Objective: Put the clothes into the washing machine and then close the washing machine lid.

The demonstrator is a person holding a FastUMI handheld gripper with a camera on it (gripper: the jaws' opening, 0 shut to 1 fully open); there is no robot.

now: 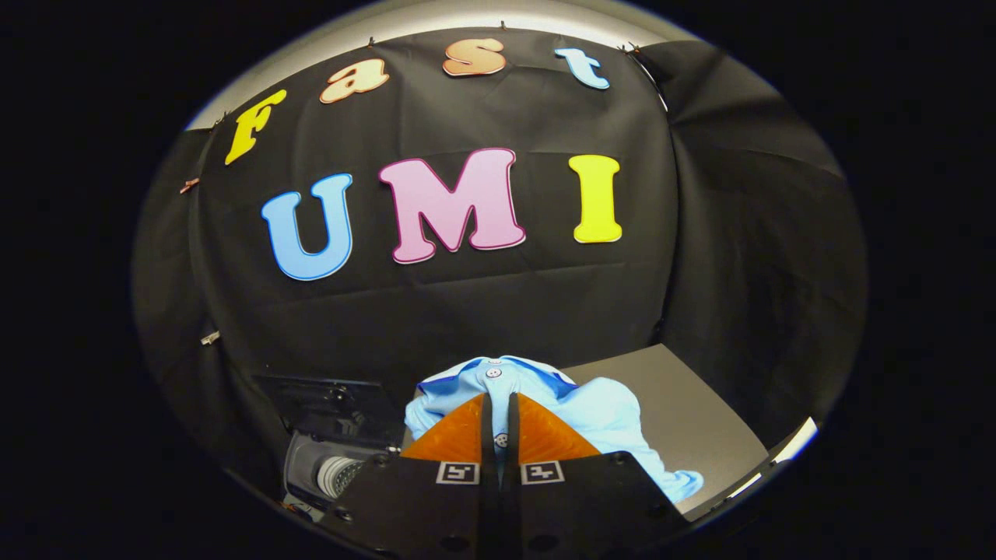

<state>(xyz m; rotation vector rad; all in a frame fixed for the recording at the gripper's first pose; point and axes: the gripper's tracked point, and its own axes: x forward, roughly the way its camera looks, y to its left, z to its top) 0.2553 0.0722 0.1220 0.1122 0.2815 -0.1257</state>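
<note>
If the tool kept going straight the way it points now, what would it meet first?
The tool, fingers nearly together, points at the bunched light-blue buttoned shirt just ahead of it on the grey table. Whether it already grips the cloth is unclear.

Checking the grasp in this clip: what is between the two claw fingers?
In the gripper view, a fold of the light blue shirt fills the narrow gap between the claw's nearly closed fingers; a button shows there.

My one camera rode on the gripper (498, 404), looking forward along both fingers toward the booth's black back wall (467, 311). It sat close above the light blue shirt (599, 408) on the grey table (685, 412), with the washing machine (327, 459) low beside the fingers.
</note>
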